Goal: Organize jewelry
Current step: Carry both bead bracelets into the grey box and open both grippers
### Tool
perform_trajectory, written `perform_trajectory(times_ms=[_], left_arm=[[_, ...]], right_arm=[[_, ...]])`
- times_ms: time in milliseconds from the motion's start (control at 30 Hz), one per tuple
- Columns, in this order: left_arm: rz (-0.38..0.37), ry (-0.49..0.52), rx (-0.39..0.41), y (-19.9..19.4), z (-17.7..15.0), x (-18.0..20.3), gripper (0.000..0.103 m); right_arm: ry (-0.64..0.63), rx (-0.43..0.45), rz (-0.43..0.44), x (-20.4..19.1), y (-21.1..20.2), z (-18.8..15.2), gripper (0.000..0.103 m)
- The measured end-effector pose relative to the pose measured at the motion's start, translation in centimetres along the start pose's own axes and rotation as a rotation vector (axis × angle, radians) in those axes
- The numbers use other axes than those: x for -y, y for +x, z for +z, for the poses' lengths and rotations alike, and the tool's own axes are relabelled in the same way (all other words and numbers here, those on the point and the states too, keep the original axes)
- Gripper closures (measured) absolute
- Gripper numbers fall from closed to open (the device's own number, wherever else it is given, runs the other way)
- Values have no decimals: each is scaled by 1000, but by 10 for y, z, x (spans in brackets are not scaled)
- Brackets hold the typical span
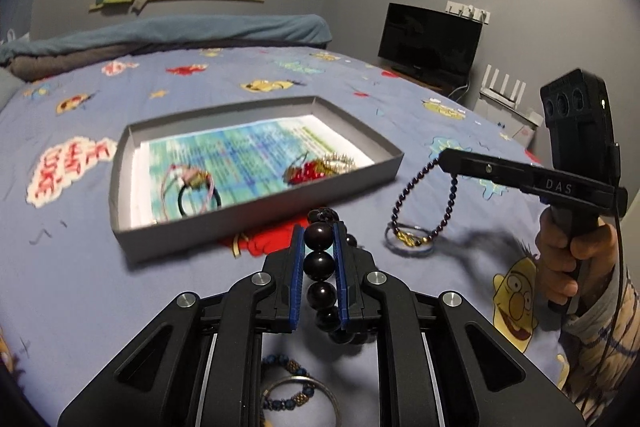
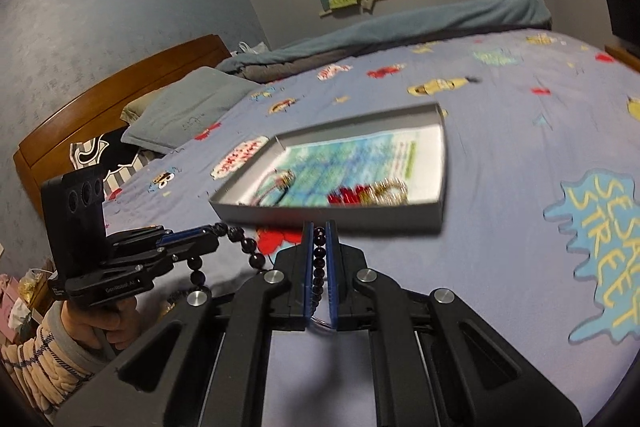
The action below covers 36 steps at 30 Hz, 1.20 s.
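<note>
Between my left gripper (image 1: 319,247) pads sits the big dark bead bracelet (image 1: 320,259), clamped firmly, while the grey box (image 1: 256,203) with a few pieces already in it lies just ahead on the bedspread (image 1: 80,267). My right gripper (image 2: 319,247) is closed on the small purple bead bracelet (image 1: 404,203), whose gold charm dangles low over the bedspread. I judge both should be carried well above the near wall before letting go, one at a time, so the strands don't snag or tangle.
</note>
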State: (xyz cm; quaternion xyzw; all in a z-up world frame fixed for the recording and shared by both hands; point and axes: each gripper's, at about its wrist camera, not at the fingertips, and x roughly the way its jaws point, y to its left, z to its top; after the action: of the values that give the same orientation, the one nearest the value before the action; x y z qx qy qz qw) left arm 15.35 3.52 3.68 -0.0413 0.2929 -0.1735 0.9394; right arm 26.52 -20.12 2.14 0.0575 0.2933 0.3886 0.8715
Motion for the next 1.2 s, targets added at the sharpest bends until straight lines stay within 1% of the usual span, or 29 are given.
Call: perform_trajectory(times_ms=[267,467,633,800,900,1033,1133,1200], left_arm=[[-7,-17,40,-11,19,-11,88],[11,-22,59,-11,39,-21,88],[12,-15,68,1,65,-28,88],[17,-10,72,22,87,-35,88],[20,-17,64,39,97,-40,88],[26,-29,29,68,107,-51,88],[55,-31,-17,91,109,-62,88],[98,-32,-66,106,105,-72,88]], right_arm=[[-50,38,-22,-10,5,30,97],[-61,55,-37,-7,8,46,97],[-67,46,-62,0,23,58,97],[-71,-1,-114,13,54,71,97],[-87,-24,-137,15,73,81,97],[-89,-62,-157,21,103,92,97],[-83,-97,-177,26,123,96,97],[-77,-126,-200,32,135,94,97]])
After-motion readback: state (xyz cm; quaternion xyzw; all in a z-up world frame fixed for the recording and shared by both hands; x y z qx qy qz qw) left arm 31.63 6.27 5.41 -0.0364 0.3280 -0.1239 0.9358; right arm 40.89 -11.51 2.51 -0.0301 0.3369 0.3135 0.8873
